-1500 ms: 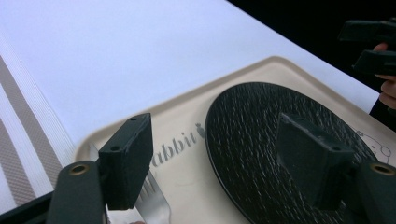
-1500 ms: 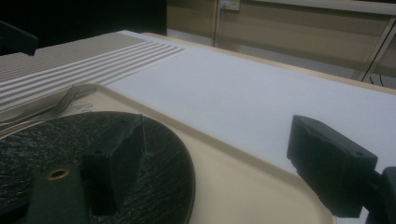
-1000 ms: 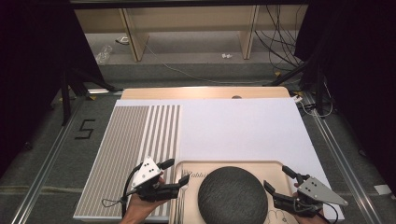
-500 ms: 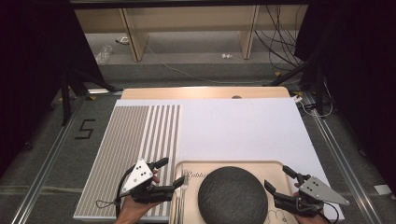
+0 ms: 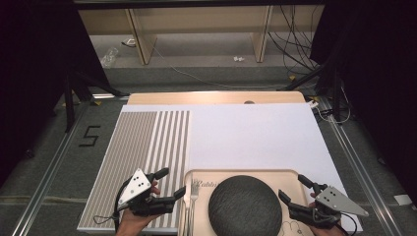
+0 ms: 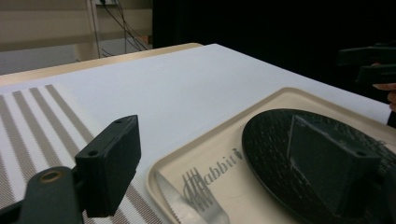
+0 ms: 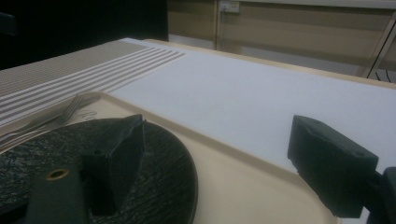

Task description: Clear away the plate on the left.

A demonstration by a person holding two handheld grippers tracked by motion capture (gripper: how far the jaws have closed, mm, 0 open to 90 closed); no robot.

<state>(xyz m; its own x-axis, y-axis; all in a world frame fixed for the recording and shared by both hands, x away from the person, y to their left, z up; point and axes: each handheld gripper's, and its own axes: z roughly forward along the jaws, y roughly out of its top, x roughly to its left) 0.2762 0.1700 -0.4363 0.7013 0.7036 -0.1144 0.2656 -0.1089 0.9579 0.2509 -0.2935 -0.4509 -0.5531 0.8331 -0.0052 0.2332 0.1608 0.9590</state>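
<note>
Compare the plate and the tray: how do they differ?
The plate is round, the tray rectangular with rounded corners. The plate is black and textured, the tray smooth beige with printed lettering. The plate is smaller and sits on the tray, which also carries a fork and knife. Both lie flat.

Grey floor [image 5: 206,73], cables [image 5: 295,44] trailing, wooden shelf legs [image 5: 140,42] behind, dark curtains [image 5: 29,73] at sides.

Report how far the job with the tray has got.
Done: nothing visibly; the black plate, fork and knife all lie in the tray. In hand: nothing; the left gripper, its jaws just opened, flanks the tray's left edge, and the right gripper is open. Left: likely laying them out on the striped mat.
</note>
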